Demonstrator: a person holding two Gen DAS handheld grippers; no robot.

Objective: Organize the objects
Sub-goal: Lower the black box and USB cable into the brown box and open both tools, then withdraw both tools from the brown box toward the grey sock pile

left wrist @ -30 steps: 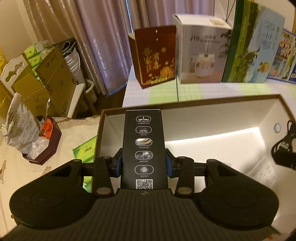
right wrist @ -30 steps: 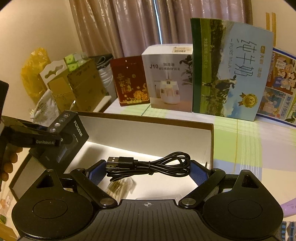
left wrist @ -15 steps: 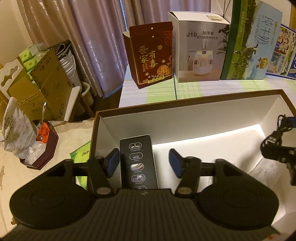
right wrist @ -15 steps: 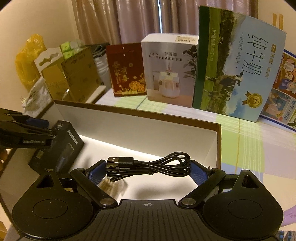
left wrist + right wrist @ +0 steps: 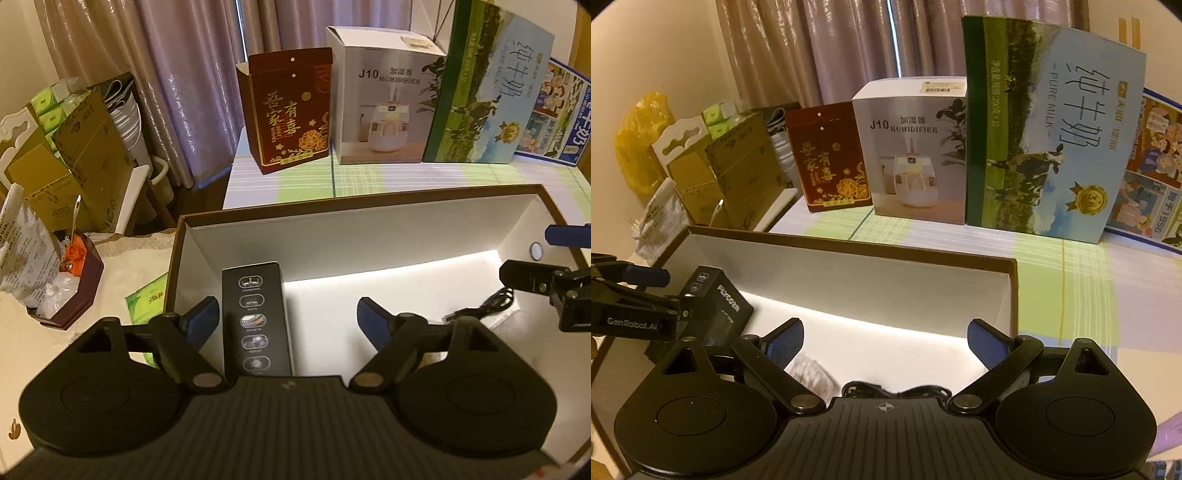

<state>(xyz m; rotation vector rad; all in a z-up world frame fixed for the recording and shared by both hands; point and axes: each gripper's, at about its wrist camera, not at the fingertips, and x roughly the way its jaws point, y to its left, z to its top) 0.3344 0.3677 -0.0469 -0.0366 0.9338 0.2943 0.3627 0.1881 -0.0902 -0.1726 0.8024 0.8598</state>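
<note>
A brown-rimmed open box with a white inside [image 5: 369, 254] [image 5: 849, 273] lies on the table. A black product box [image 5: 255, 317] [image 5: 718, 308] stands at the open box's left end. My left gripper [image 5: 284, 317] is open, its left finger beside the black box and free of it. A black USB cable [image 5: 484, 312] lies at the right end of the open box; in the right wrist view only its top [image 5: 894, 391] shows behind the gripper body. My right gripper [image 5: 886, 341] is open and empty above it.
Along the back stand a dark red box [image 5: 291, 110], a white humidifier box [image 5: 384, 99], a green milk carton box [image 5: 487, 85] and a blue box [image 5: 561, 114]. Left of the table are cardboard boxes [image 5: 81, 155], a bag [image 5: 22, 258] and a small dark tray [image 5: 74, 288].
My left gripper let go of the black box inside the open box and opened wide. My right gripper opened and dropped the cable into the box's right end.
</note>
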